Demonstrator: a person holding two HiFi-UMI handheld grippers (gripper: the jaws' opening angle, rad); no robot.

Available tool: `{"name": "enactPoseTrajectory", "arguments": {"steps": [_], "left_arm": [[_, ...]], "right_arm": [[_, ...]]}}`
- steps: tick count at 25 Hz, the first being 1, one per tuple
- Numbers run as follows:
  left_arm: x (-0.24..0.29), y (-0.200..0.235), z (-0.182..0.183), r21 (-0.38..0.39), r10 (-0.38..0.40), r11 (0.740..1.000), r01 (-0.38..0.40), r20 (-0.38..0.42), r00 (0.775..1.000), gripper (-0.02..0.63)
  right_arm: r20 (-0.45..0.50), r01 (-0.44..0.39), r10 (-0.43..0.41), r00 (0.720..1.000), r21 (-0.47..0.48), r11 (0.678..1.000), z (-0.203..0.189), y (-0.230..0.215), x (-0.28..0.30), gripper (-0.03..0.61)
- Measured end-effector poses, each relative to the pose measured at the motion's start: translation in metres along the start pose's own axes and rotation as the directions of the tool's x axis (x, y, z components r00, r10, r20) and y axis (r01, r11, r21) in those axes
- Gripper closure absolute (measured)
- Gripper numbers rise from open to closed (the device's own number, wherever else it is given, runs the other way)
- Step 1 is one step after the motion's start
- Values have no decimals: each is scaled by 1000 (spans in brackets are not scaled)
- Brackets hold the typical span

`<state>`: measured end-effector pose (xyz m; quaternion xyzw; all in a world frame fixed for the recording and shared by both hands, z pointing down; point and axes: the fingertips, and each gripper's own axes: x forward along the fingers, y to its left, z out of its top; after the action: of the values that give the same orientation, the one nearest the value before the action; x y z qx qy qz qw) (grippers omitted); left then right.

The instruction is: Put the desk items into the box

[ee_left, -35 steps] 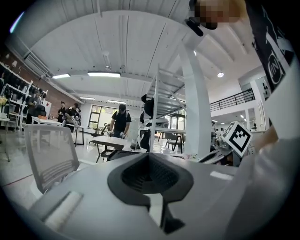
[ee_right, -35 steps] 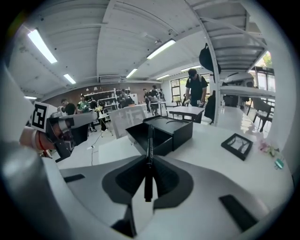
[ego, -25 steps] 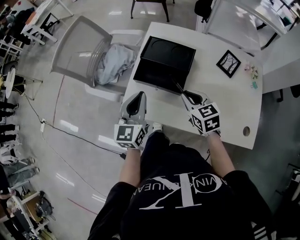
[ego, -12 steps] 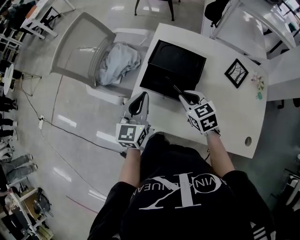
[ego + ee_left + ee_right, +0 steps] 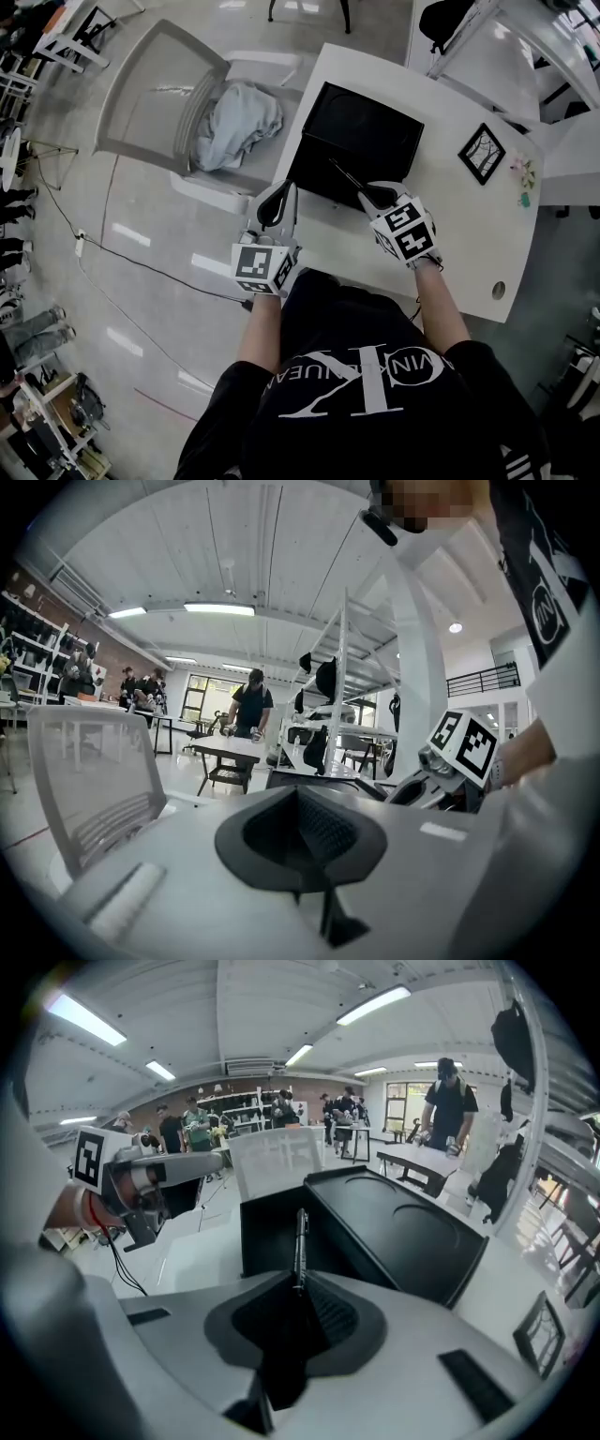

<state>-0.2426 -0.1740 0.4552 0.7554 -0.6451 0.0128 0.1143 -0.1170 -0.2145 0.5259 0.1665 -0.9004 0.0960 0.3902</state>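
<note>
Our right gripper's (image 5: 367,194) fingers pinch the thin, stiff black pen (image 5: 300,1237) by its end, tip over the open black box (image 5: 370,122) on the white table (image 5: 450,216). It looks light and slick, and may swivel. The left gripper's (image 5: 274,208) fingers are together, empty.

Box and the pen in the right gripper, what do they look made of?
Box: matte black, probably moulded plastic, going by the round recesses pressed into its surface. Pen: thin, dark, faint sheen; plastic or metal, cannot tell which.
</note>
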Motion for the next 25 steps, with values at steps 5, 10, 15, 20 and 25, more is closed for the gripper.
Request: {"name": "enactPoseTrajectory", "arguments": {"steps": [5,10,15,20,25], "left_arm": [[10,8,-3,-11,-12,1000,12,-10,1000,603],[19,17,-3,-23,-17,1000,17,-14,1000,604],[26,25,-2,-32,-25,999,24,-17,1000,604],[29,35,-2,-28,-28,999,28,-19,999,603],[30,45,-2,-36,-28,999,27,-20,999,604]], "right_arm": [[-79,-9,6,997,-34,999,-3,-2,13,525],[-167,-31,4,986,-160,987,2,2,16,525],[-198,-52,8,980,-215,975,12,3,28,525],[-249,-83,24,968,-231,969,11,8,40,525],[-281,-91,22,959,-233,968,8,9,49,525]]}}
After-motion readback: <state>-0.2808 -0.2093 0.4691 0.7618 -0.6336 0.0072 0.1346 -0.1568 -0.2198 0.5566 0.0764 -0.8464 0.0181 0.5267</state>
